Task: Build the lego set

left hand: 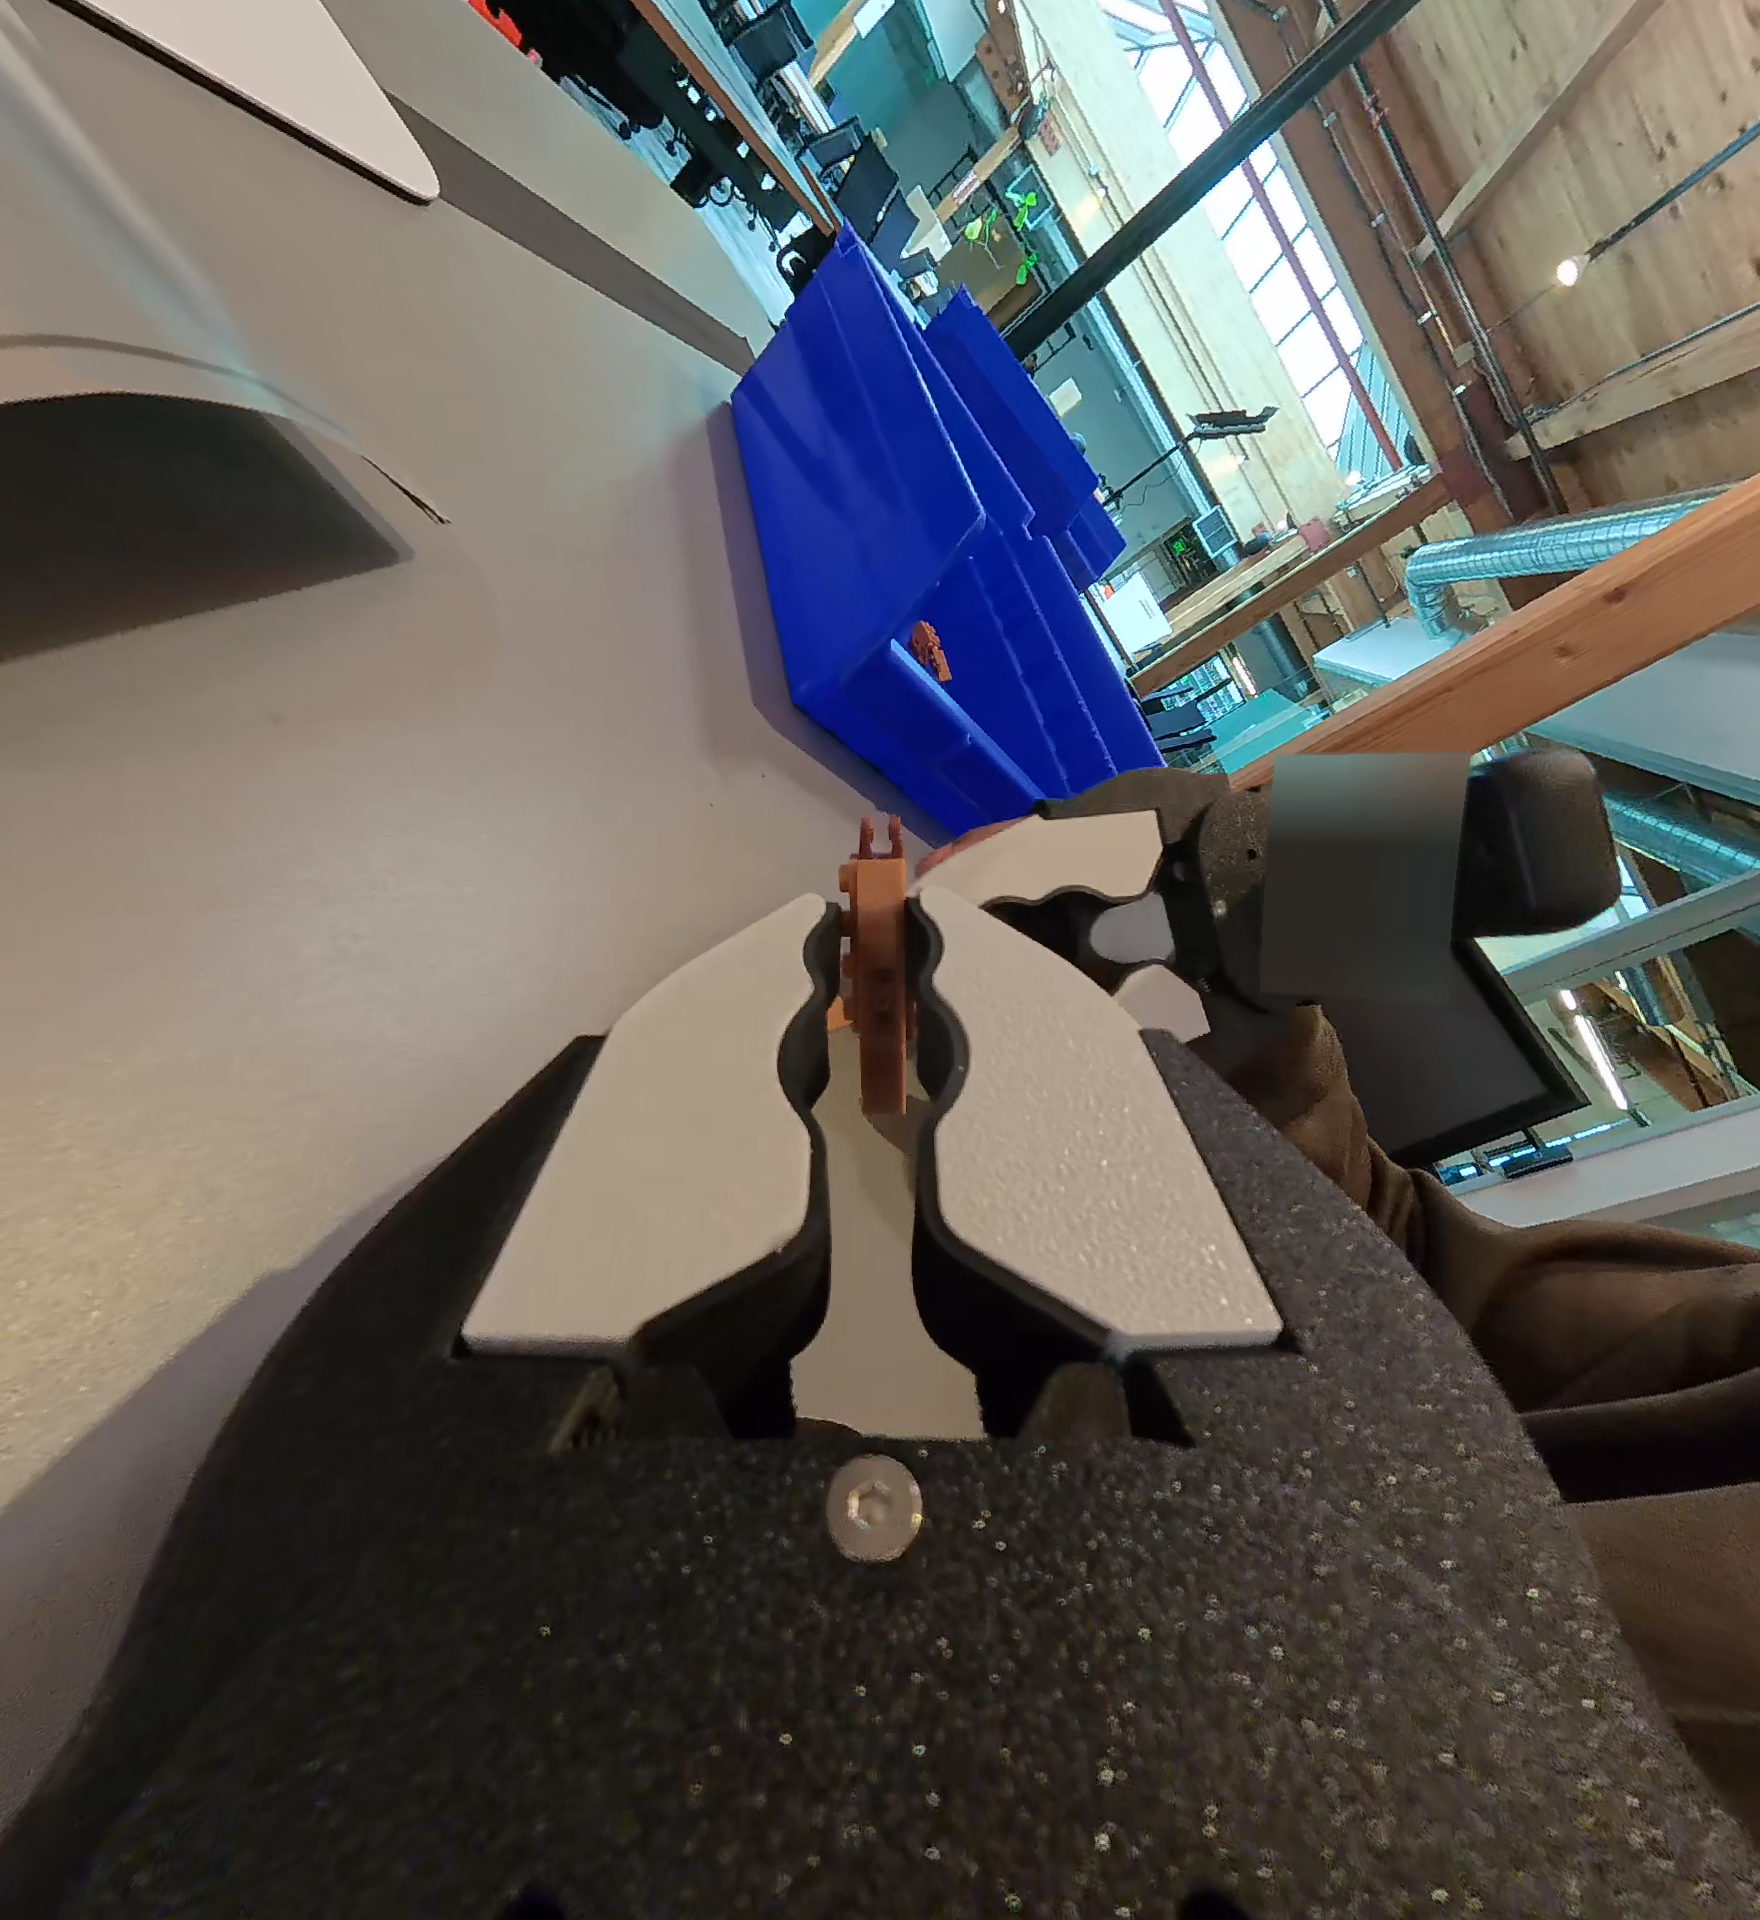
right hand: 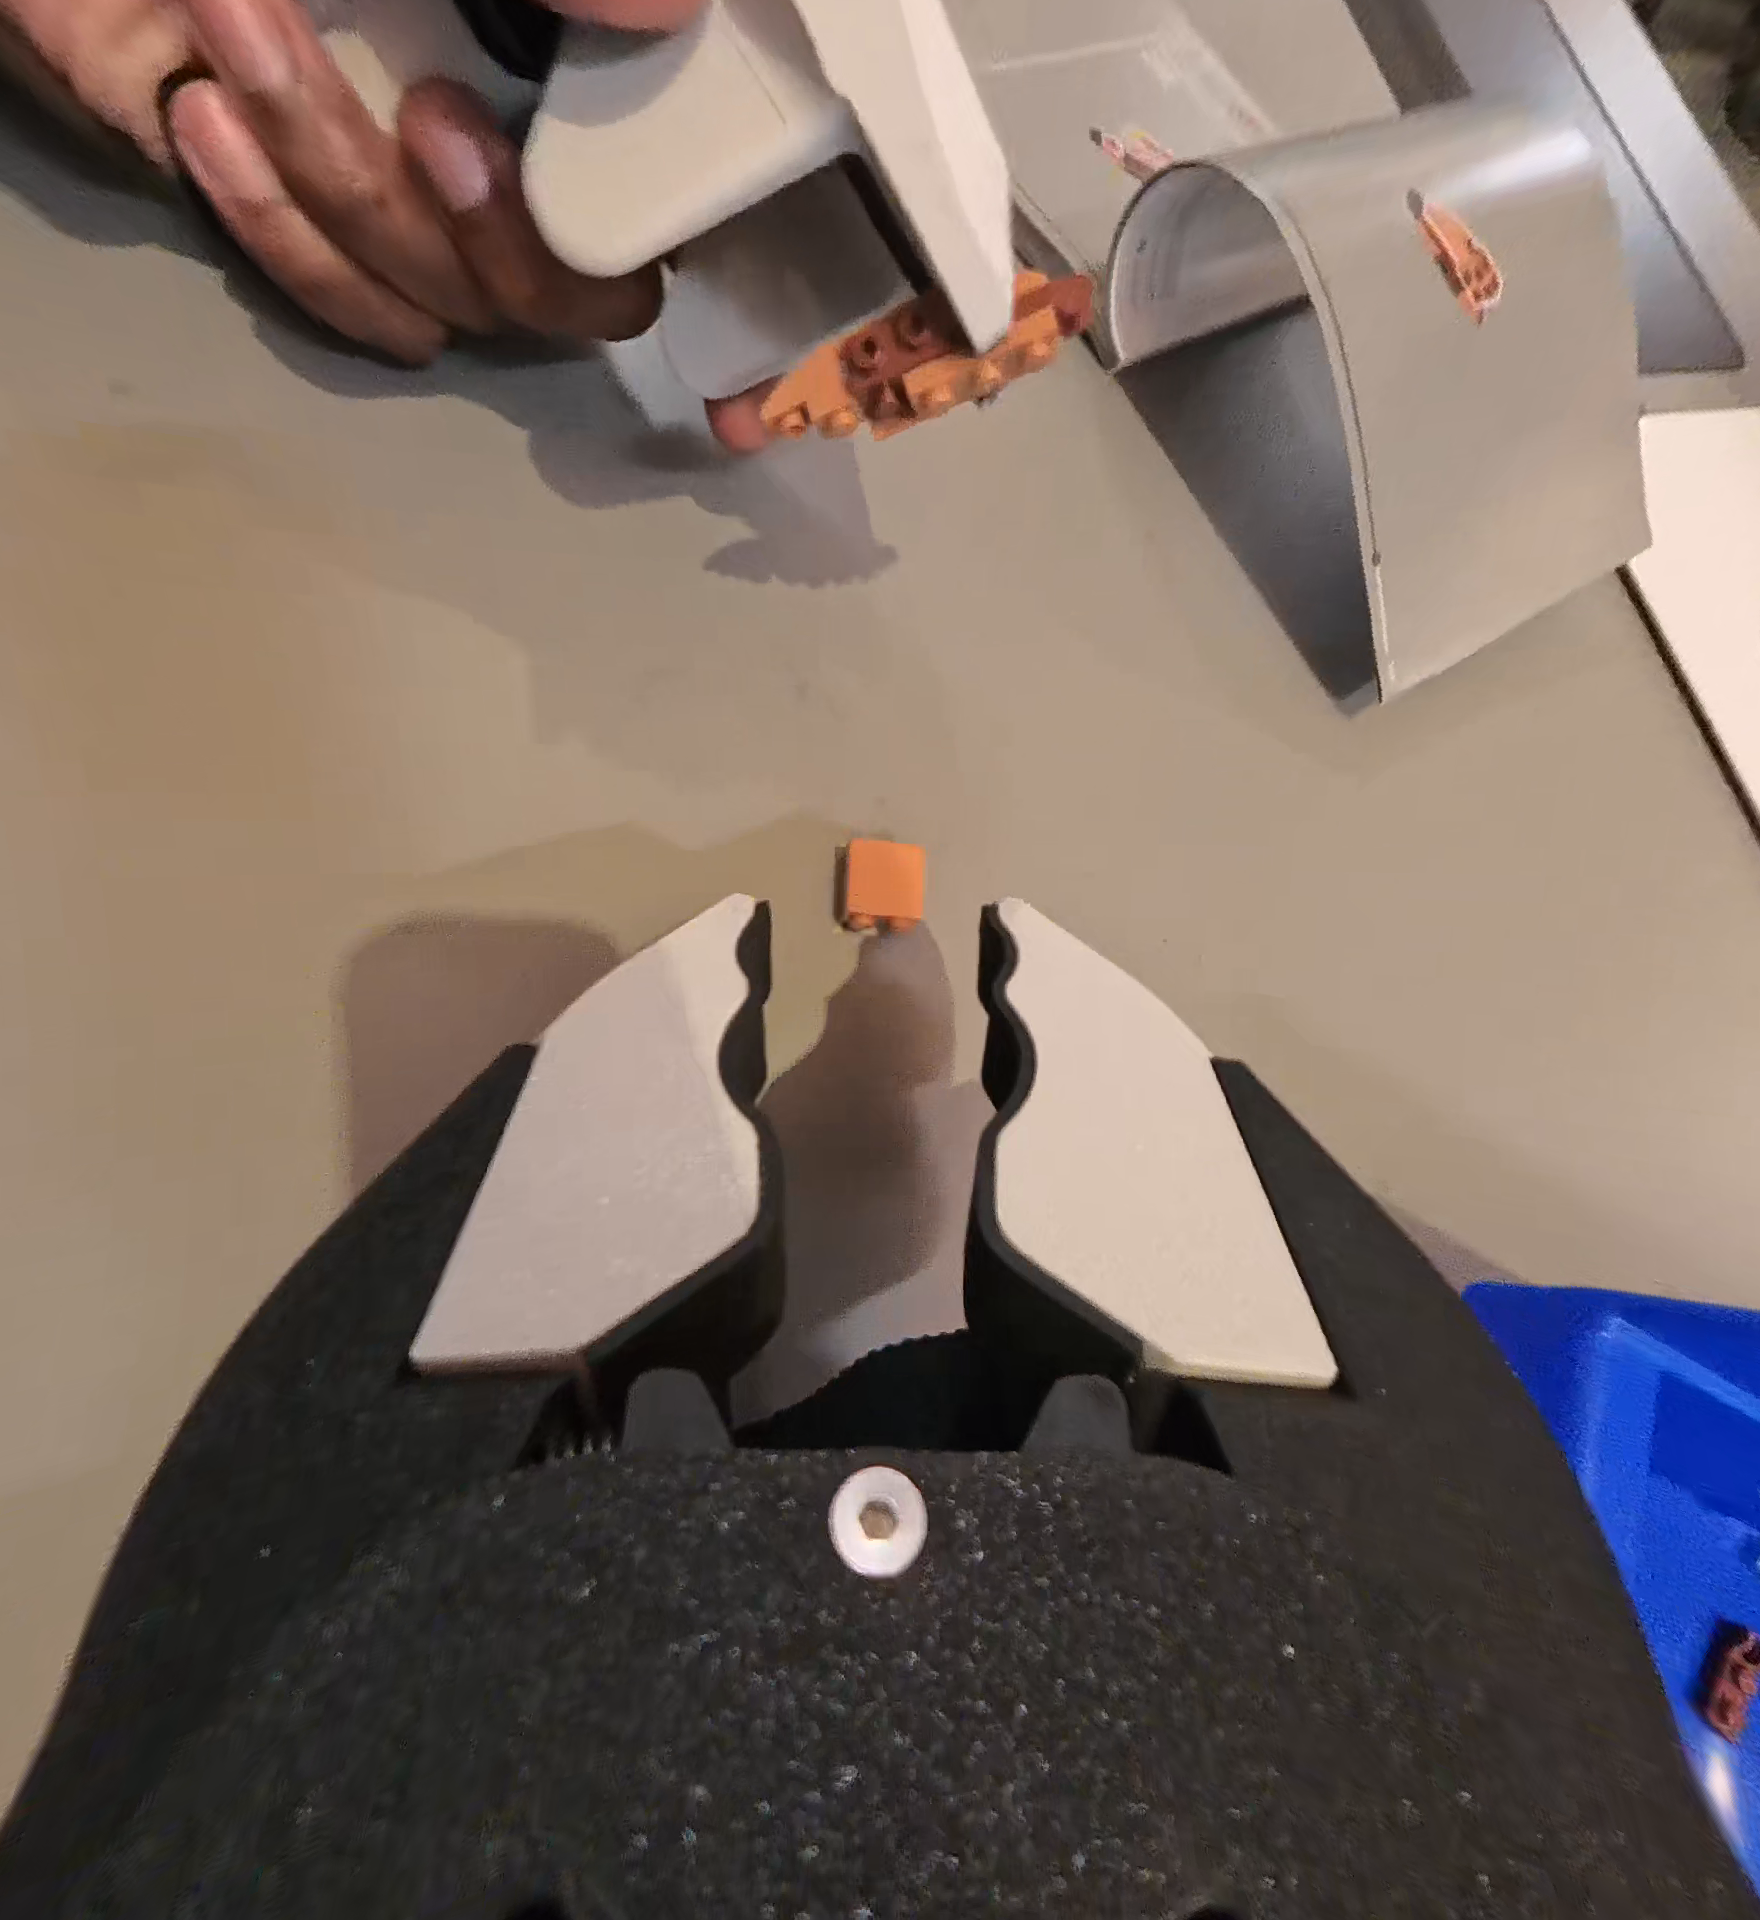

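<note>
In the left wrist view, the left claw (left hand: 874,925) is clamped on a small brown-and-orange lego build (left hand: 878,987), which stands on edge between the fingers. That grip likely keeps its studs exposed so another piece can go on. Beyond the claw and to its right sits a blue bin (left hand: 917,582) on the grey table (left hand: 336,831); one small brown piece (left hand: 930,652) lies inside it. The right claw (left hand: 1042,883) shows just to the right of the fingertips.

In the right wrist view, the right claw (right hand: 874,925) hangs open over the table (right hand: 336,675), gripping nothing. An orange brick (right hand: 882,881) lies on the table just ahead of the fingertips, centred between them, probably the next piece to pick up. Farther ahead, the left claw (right hand: 938,281) holds the build (right hand: 917,364) above the table, a hand (right hand: 336,197) behind it. To the lower right, a blue bin (right hand: 1634,1507) holds a brown piece (right hand: 1736,1671).
</note>
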Available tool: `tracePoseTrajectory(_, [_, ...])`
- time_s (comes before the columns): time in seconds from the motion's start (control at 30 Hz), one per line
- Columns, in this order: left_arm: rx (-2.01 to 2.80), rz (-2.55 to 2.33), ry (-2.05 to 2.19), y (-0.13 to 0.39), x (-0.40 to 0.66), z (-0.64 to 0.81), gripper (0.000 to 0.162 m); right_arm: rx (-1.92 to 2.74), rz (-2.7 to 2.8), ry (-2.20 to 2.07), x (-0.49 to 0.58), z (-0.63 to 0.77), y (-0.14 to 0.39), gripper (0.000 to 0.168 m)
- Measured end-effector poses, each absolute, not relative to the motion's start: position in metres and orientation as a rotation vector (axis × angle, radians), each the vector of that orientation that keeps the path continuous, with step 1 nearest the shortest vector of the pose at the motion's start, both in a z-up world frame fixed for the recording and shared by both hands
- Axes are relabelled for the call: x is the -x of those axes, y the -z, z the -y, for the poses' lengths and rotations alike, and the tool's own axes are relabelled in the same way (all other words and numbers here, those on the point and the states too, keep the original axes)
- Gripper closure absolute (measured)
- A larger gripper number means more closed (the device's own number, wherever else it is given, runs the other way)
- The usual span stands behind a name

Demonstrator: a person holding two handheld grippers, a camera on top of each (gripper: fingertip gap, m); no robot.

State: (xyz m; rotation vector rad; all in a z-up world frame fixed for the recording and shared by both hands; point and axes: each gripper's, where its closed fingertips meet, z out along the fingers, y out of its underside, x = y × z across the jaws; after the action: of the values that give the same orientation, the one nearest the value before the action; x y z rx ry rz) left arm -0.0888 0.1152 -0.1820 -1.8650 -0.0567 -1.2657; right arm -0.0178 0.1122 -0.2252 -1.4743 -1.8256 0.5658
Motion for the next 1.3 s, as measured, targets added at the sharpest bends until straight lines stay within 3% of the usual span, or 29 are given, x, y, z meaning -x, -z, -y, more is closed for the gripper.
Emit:
tracePoseTrajectory(0.2, [1.872, 0.045, 1.264, 0.183, 0.087, -0.114, 0.15, 1.648, 1.819, -0.546, 0.03, -0.122, 0.239, 0.131])
tracePoseTrajectory(0.3, [1.875, 0.041, 1.265, 0.183, 0.086, -0.114, 0.15, 1.719, 1.828, -0.506, 0.033, -0.129, 0.249, 0.151])
tracePoseTrajectory(0.43, [1.872, 0.044, 1.266, 0.182, 0.086, -0.114, 0.15, 1.267, 1.792, -0.453, 0.041, -0.117, 0.204, 0.151])
tracePoseTrajectory(0.57, [1.866, 0.058, 1.279, 0.182, 0.088, -0.114, 0.15, 1.166, 1.705, -0.488, 0.024, -0.111, 0.181, 0.111])
tracePoseTrajectory(0.63, [1.867, 0.057, 1.279, 0.182, 0.087, -0.114, 0.15, 1.188, 1.691, -0.523, 0.014, -0.111, 0.185, 0.109])
tracePoseTrajectory(1.3, [1.86, 0.078, 1.299, 0.182, 0.089, -0.115, 0.151, 1.574, 1.783, -0.577, 0.041, -0.09, 0.236, 0.142])
